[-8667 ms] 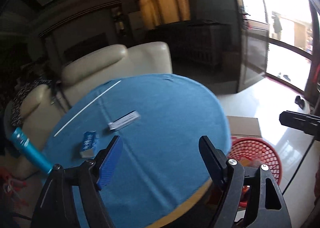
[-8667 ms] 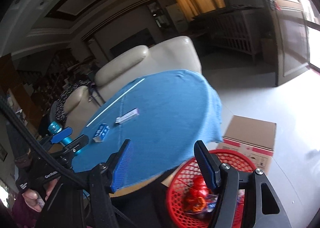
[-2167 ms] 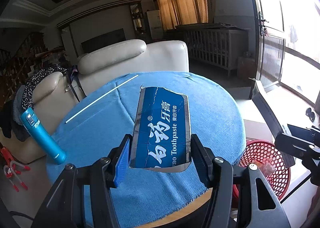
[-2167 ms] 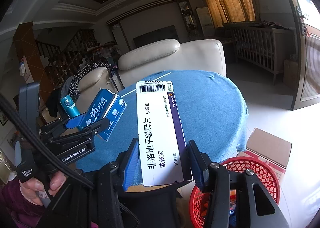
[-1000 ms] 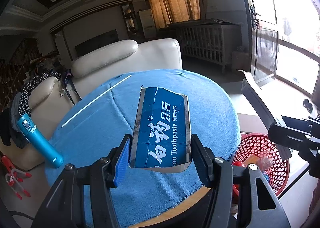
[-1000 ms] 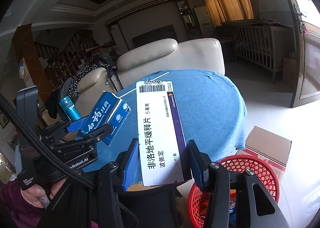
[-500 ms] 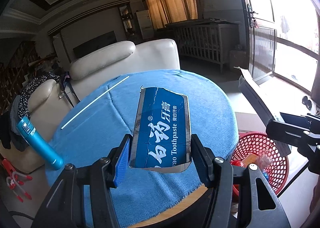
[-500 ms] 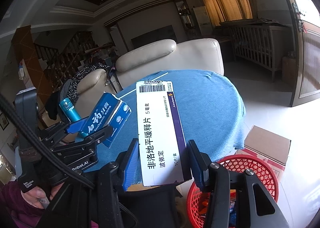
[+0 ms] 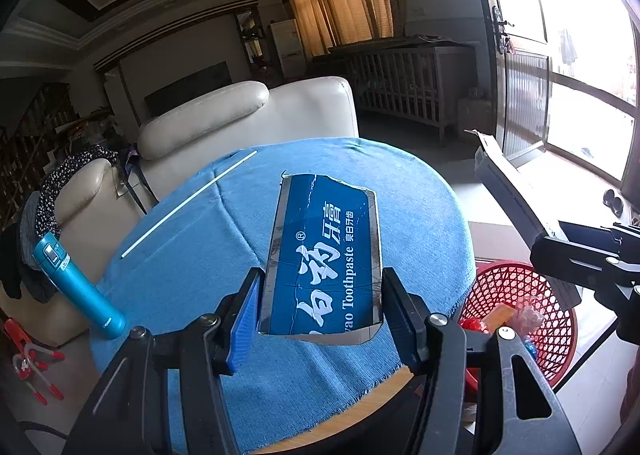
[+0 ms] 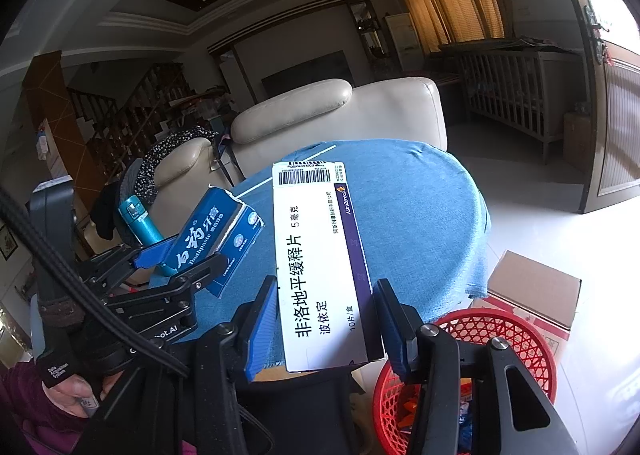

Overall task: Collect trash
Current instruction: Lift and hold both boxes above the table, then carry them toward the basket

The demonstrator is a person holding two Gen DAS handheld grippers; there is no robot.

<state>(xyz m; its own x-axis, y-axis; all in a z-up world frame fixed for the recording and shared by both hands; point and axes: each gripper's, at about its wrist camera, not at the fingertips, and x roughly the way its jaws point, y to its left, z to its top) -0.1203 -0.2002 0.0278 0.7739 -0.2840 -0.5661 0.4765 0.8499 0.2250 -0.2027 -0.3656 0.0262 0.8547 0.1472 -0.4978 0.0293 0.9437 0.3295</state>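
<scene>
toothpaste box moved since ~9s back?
Yes. The toothpaste box left the blue tablecloth, now raised in the left tongs.

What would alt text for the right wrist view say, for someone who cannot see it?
Right tongs grip a white medicine box above a round table with a blue cloth. At left, the left tongs hold a blue toothpaste box; a red basket of trash sits on the floor at lower right.

The toothpaste box (image 9: 325, 255) and medicine box (image 10: 324, 267) are off the table (image 9: 192, 255) (both now gripped).
</scene>
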